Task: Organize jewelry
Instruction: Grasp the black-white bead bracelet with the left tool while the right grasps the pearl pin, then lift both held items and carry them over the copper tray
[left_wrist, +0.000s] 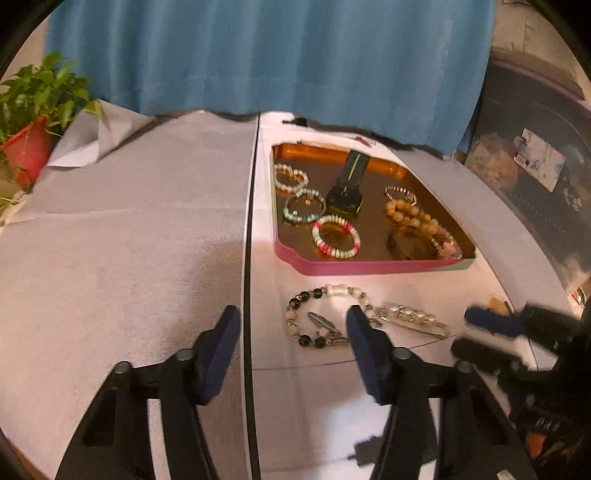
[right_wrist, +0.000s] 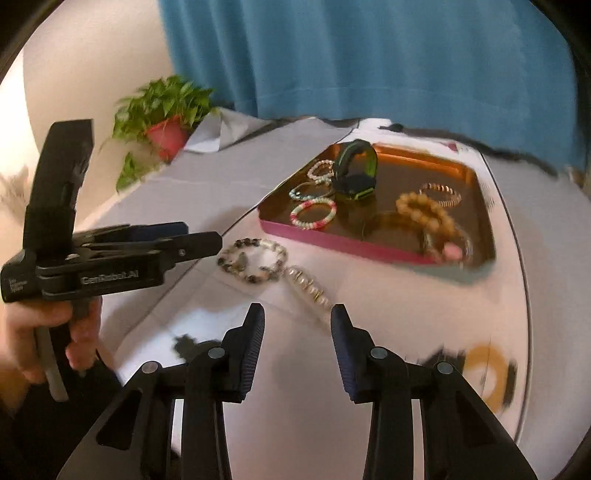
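A black-and-white beaded bracelet (left_wrist: 317, 317) (right_wrist: 255, 260) with a feather charm lies on the white table, and a pearl hair clip (left_wrist: 410, 315) (right_wrist: 308, 286) touches its right side. Behind them stands a pink-walled, copper-lined tray (left_wrist: 369, 266) (right_wrist: 332, 240) that holds several bracelets and a black-and-green watch (left_wrist: 347, 192) (right_wrist: 356, 173). My left gripper (left_wrist: 291, 317) (right_wrist: 195, 236) hovers open over the bracelet's left half, with nothing pressed between its pads. My right gripper (right_wrist: 297, 314) (left_wrist: 491, 325) is open too, just short of the pearl clip's near end.
A dark seam (left_wrist: 247, 258) splits the grey-clothed table on the left from the white one. A potted plant (left_wrist: 29, 147) (right_wrist: 166, 136) stands at the far left corner before a blue curtain. A blurred yellow ring (right_wrist: 484, 373) lies near the table's right edge.
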